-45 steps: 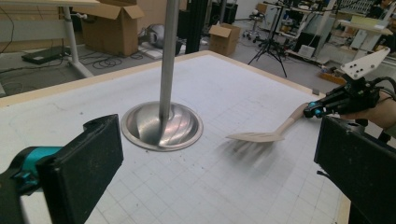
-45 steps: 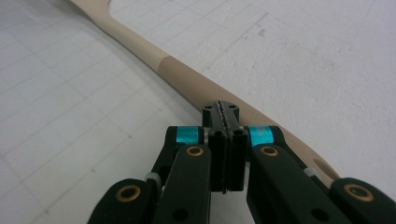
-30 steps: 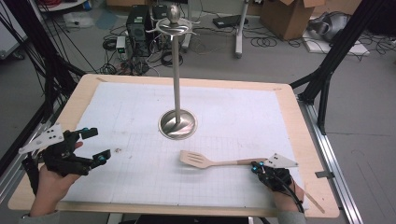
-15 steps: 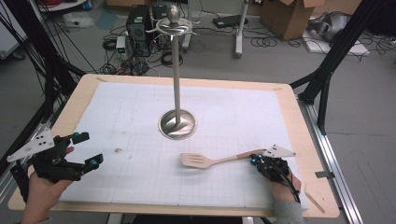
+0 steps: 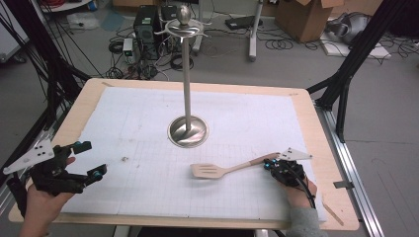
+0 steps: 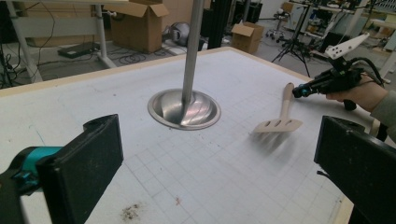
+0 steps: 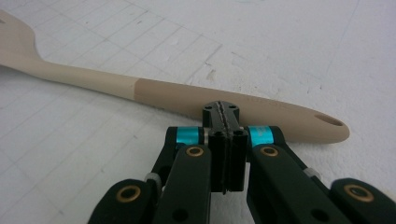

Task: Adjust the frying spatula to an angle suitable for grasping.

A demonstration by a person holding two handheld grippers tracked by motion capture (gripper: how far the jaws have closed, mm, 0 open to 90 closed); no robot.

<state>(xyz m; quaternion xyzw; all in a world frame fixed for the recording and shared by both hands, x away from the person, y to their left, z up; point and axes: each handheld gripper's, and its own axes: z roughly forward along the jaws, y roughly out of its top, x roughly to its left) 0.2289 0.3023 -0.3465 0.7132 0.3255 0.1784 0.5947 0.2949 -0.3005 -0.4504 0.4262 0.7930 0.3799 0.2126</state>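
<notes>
At lower centre-right of the high view, the spatula lies flat on the mat, its long axis slanting from blade at lower left to handle end at upper right. My right gripper is closed tight, empty, tips against the handle. My left gripper gapes wide, empty. No readable writing.

Even, bright overhead light leaves only soft shadows. The metal base shows streaked glare. In the left gripper view the spatula casts a faint blurred shadow; the near jaws look soft.
</notes>
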